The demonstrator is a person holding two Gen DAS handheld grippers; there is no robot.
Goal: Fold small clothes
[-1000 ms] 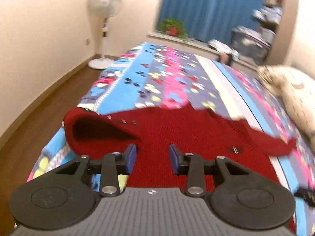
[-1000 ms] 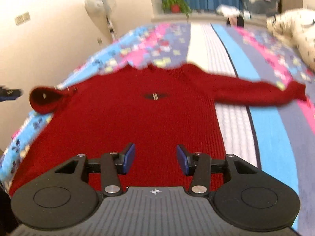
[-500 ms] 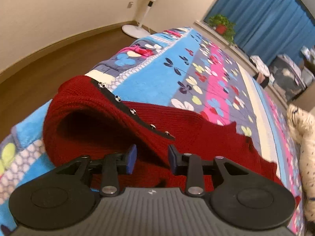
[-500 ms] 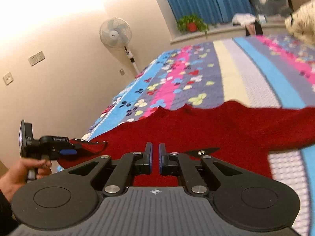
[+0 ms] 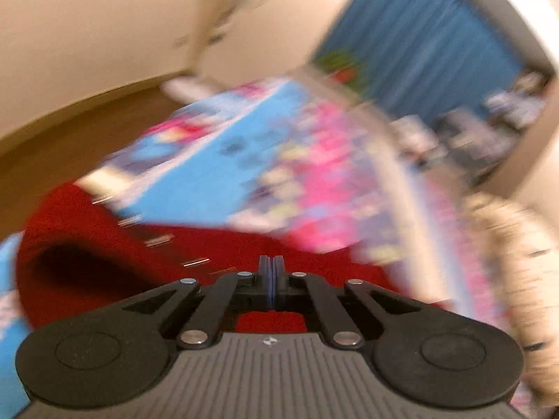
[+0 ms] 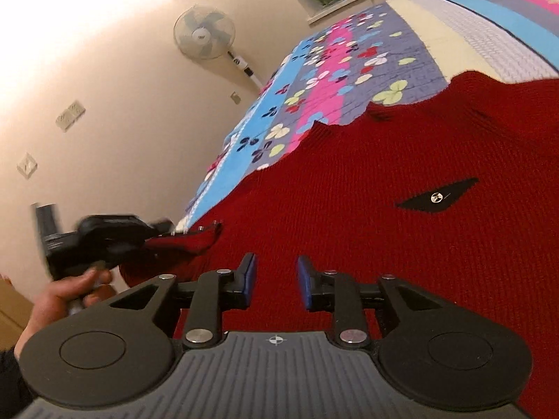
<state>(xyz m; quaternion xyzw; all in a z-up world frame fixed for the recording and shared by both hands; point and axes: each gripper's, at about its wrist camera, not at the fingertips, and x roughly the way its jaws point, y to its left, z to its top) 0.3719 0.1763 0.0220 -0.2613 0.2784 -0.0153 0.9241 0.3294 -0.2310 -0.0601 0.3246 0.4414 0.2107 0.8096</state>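
On the patterned bed (image 6: 412,56), my left gripper (image 5: 269,272) has its fingers pressed together at the red sweater's (image 6: 401,209) cuff; my right gripper's (image 6: 276,279) fingers are opening above the sweater, filling the frame's right.

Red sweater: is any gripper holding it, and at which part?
The left gripper pinches the red sweater at its sleeve cuff; the opening right gripper holds nothing.
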